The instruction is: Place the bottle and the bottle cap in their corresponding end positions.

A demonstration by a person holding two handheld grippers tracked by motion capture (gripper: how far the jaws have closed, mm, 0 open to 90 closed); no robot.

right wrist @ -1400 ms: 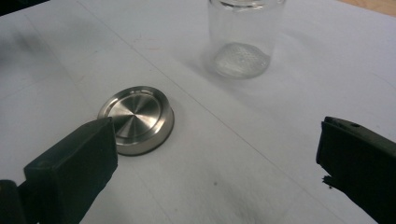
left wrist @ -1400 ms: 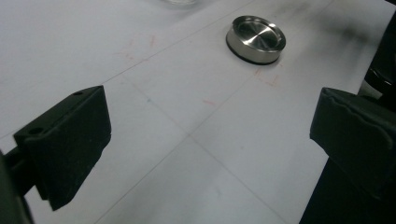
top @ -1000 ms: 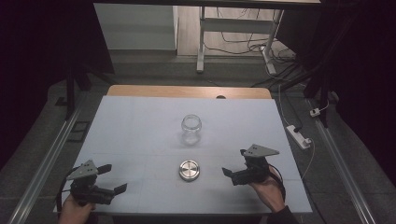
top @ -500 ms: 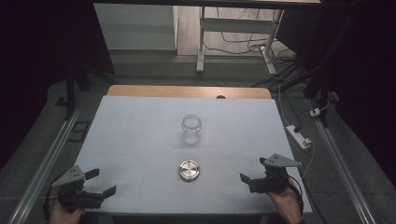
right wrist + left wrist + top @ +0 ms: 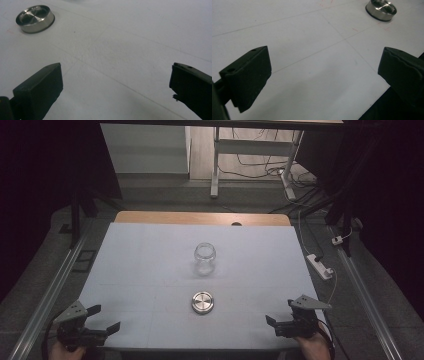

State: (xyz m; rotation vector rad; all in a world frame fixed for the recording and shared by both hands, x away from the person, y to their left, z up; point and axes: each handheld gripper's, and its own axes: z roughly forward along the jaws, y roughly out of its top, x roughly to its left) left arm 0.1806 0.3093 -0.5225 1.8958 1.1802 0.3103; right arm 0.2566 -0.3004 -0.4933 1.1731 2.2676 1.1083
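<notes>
Steel lid point(image 5: 202, 302): flat on the table point(image 5: 150, 250), off the jar.
Glass jar point(image 5: 205, 258): upright, uncapped, just beyond.
Left gripper point(image 5: 102, 320): jaws apart, empty.
Right gripper point(image 5: 274, 323): jaws apart, empty.
Left: grasp lid, cap jar.

On the table point(image 5: 140, 255), the jar point(image 5: 205, 258) stands mid-table, the lid point(image 5: 202, 302) just nearer the person, apart from it. The left gripper point(image 5: 102, 319) sits at the near left corner, the right gripper point(image 5: 274, 324) at the near right, lid between them.

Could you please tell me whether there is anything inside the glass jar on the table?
In the high view the glass jar stands upright and open, and the white table shows through its clear wall, so it looks empty. Its metal lid lies apart, nearer the person. The jar's bottom is too small to check.
</notes>
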